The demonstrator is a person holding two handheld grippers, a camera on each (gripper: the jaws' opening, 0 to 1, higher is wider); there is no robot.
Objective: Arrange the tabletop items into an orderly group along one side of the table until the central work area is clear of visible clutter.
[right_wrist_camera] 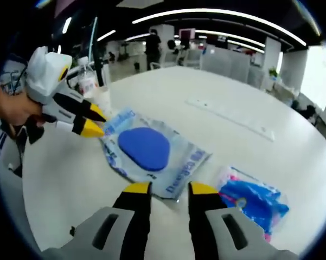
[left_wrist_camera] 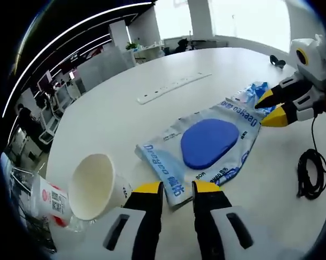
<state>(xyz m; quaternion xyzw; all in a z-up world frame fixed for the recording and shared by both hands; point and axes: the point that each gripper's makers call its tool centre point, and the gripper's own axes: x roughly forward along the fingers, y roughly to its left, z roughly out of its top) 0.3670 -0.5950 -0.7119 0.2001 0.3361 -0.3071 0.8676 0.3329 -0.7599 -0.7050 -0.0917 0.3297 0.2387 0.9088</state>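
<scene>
My left claw (left_wrist_camera: 178, 190) hangs just above the near edge of the clear plastic bag (left_wrist_camera: 206, 145) with the blue oval pad inside; its yellow-tipped jaws stand a narrow gap apart with nothing between them. The bag lies flat on the white round table (left_wrist_camera: 125, 119), roughly in the middle. Just left of my left claw a white paper cup (left_wrist_camera: 95, 187) lies on its side, mouth toward me, and beyond it, at the table's near-left edge, lies what looks like a plastic bottle with a red and white label (left_wrist_camera: 51, 203), though the view is warped there. A long white power strip (left_wrist_camera: 173, 88) lies farther off across the table, and a coiled black cable (left_wrist_camera: 310, 173) sits on the right.

My right claw (right_wrist_camera: 163, 189) hovers over the opposite edge of the same bag (right_wrist_camera: 152, 154), jaws slightly apart and empty. Just to its right lies a smaller packet of blue and pink (right_wrist_camera: 252, 200). In the left gripper view that packet (left_wrist_camera: 255, 95) is at the bag's far end, beside the right claw's tips.
</scene>
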